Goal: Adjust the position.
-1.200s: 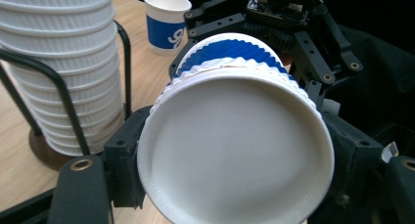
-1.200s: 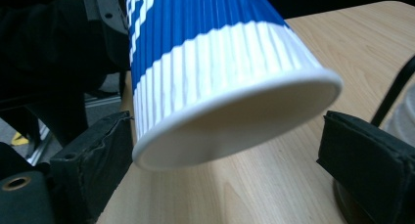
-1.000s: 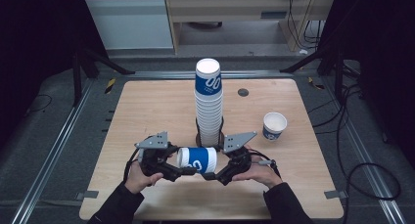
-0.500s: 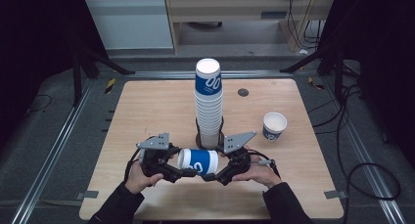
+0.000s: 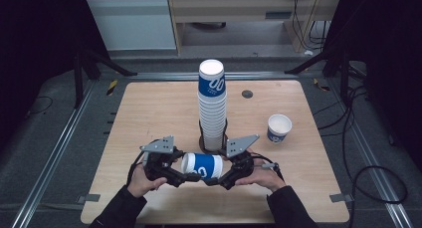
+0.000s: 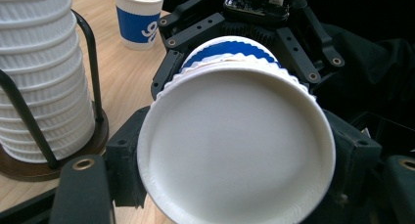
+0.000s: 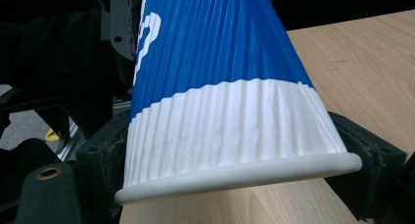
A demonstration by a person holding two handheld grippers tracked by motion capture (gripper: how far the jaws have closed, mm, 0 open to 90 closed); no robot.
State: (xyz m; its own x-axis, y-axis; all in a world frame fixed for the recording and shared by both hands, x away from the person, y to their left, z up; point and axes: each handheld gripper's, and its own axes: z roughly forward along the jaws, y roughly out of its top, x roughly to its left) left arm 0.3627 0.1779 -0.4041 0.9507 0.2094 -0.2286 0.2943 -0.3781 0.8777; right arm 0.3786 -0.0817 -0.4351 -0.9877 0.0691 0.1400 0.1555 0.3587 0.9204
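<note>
Paper cup (image 5: 202, 166): ribbed wall, blue band with white logo, white near the rolled rim, lying sideways just above the table (image 5: 149, 108) near its front edge, in front of the racked cup stack (image 5: 212, 106). Left gripper (image 5: 189, 178) pinches its base end; the left gripper view shows the white bottom disc between the jaws. Right gripper (image 5: 213, 180) jaws have just been closing, pads now against the rim end. Whether one cup or nested cups: cannot tell. Spare cup (image 5: 278, 128) stands well to the right.
</note>
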